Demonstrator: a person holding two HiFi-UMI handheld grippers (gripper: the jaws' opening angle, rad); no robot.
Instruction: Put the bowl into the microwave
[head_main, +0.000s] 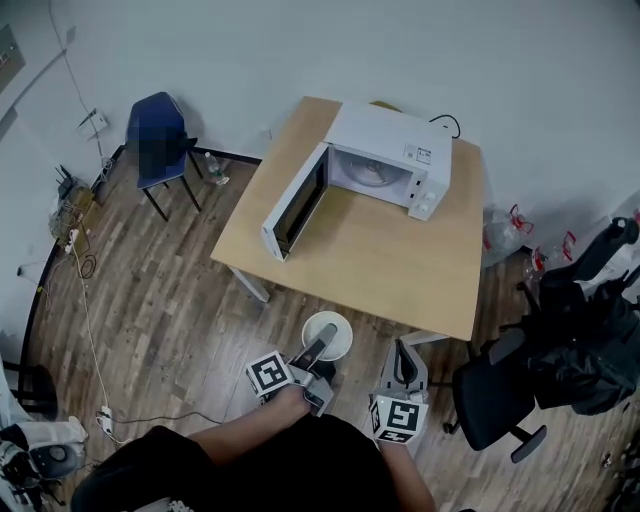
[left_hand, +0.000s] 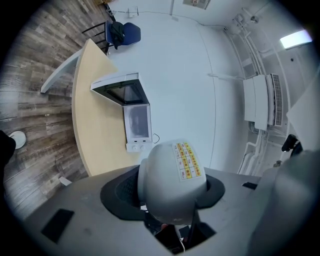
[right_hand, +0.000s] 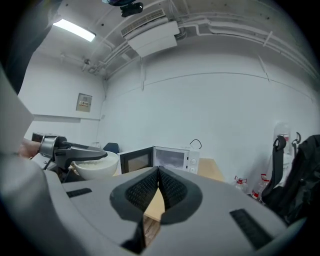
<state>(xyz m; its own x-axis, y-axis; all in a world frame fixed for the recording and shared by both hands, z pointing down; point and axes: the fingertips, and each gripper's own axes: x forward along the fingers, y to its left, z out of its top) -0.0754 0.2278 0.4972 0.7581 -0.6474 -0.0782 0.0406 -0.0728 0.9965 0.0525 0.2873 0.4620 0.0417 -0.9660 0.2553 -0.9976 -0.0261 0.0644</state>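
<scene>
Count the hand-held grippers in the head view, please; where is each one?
2. The left hand-held gripper grips the white bowl before the near edge of the table. The right hand-held gripper, shut and empty, is just right of it. None seems hidden.

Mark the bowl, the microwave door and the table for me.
bowl (head_main: 340, 339): head view, on its white inside.
microwave door (head_main: 298, 203): head view, on the dark window of the open door.
table (head_main: 400, 262): head view, on the bare wooden top.

left claw (head_main: 322, 347) on white bowl (head_main: 328, 330) rim | microwave (head_main: 388, 158) on table (head_main: 400, 272), door (head_main: 297, 203) swung wide | right claw (head_main: 401, 351) alongside
</scene>
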